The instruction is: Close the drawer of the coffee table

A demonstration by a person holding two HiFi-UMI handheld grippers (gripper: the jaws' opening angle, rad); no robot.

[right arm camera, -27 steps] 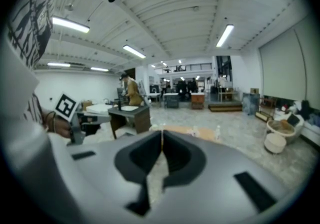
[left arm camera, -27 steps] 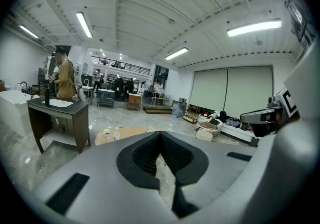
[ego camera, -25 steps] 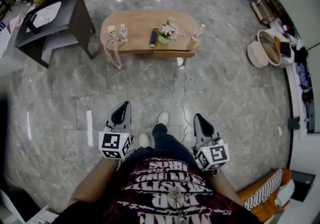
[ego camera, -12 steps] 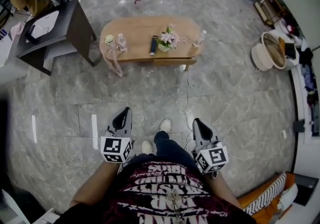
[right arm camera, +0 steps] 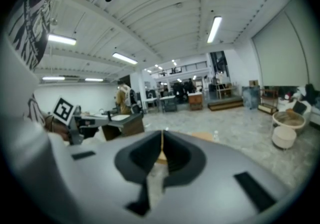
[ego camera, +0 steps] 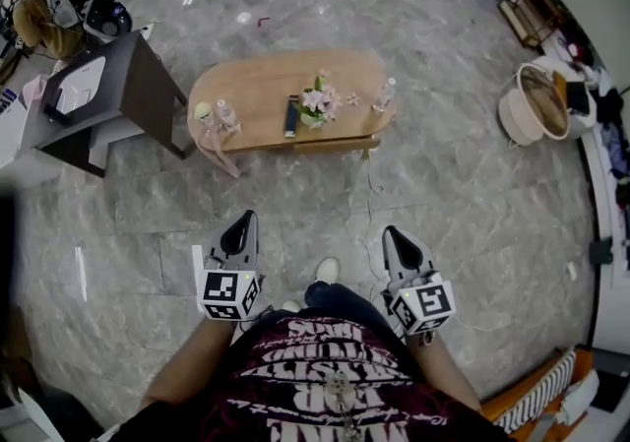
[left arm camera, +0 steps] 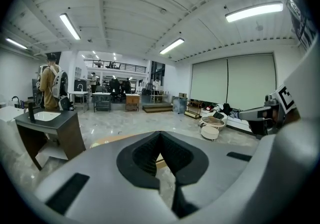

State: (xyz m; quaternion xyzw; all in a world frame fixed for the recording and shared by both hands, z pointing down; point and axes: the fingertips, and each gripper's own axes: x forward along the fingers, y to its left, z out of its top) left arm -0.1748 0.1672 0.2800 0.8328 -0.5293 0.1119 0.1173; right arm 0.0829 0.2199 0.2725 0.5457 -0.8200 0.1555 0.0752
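Coffee table worktop (ego camera: 261, 95): upper centre of head view, well apart from both claws. Left claw (ego camera: 241, 221), right claw (ego camera: 391, 233): lower centre, closed, empty.

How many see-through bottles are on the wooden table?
2. One clear bottle stands near the left end of the coffee table, the other clear bottle near its right end. The flowers might hide something small.

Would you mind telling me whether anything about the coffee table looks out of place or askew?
The drawer of the coffee table juts out past the near edge of the top, right of centre, so it looks left open. A thin cable trails loose over the floor below it.
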